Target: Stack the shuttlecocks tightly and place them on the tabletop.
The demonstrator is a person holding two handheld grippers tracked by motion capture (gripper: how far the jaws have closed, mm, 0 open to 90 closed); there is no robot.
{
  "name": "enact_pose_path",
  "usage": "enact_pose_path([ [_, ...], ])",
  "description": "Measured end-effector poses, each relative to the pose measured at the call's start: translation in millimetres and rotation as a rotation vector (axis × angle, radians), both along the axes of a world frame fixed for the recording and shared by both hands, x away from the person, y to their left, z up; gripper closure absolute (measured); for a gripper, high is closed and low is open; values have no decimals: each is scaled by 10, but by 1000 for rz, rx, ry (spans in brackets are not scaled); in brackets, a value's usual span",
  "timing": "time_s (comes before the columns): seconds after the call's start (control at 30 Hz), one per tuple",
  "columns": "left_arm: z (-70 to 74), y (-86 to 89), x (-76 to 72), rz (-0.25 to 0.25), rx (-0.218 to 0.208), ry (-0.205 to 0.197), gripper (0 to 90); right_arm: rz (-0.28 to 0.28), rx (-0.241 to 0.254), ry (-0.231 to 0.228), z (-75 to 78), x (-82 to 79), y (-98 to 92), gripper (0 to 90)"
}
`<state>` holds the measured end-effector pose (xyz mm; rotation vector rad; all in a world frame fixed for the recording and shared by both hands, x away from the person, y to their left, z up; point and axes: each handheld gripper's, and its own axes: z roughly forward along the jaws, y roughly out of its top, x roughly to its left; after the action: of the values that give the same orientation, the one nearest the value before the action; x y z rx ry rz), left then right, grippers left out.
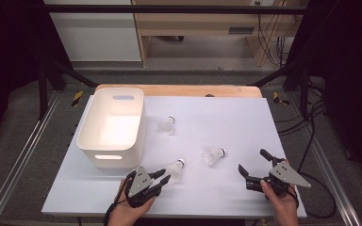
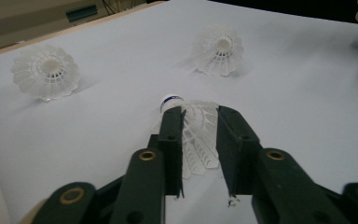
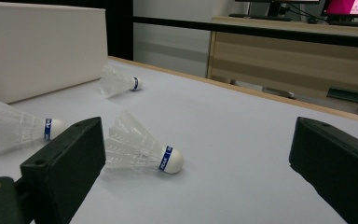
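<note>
Three white shuttlecocks with blue-banded corks lie on the white table top (image 1: 226,117). The nearest shuttlecock (image 1: 175,169) (image 2: 198,135) rests on the table with its cork pointing away, and my left gripper (image 1: 165,176) (image 2: 199,114) has a jaw pressed against each side of its feather skirt. A second shuttlecock (image 1: 214,155) (image 3: 137,149) lies on its side just ahead of my right gripper (image 1: 250,160) (image 3: 198,140), whose jaws stand wide open with nothing between them. The third shuttlecock (image 1: 167,125) (image 3: 116,84) lies farther back beside the bin.
A white plastic bin (image 1: 108,157) (image 3: 42,46) with handle slots stands at the table's left, just behind my left gripper. A wooden edge (image 1: 179,89) runs along the table's far side. Black frame rails and cables flank the table.
</note>
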<state>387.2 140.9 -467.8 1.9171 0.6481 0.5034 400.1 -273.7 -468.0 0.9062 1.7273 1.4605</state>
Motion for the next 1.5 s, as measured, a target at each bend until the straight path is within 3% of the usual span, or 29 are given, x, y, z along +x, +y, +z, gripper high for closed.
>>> enact_pose_path([
  [0.23,-11,-56,10,-21,29,32,888,1,3,0,2,0,3,39],
  [0.5,-77,-157,85,7,77,92,900,0,5,-1,6,-5,-1,40],
  [0.97,-98,-349,170,-21,115,109,900,3,8,-3,9,-5,-7,39],
  [1.5,-94,-509,188,-30,105,103,900,5,11,-5,15,-5,-15,39],
])
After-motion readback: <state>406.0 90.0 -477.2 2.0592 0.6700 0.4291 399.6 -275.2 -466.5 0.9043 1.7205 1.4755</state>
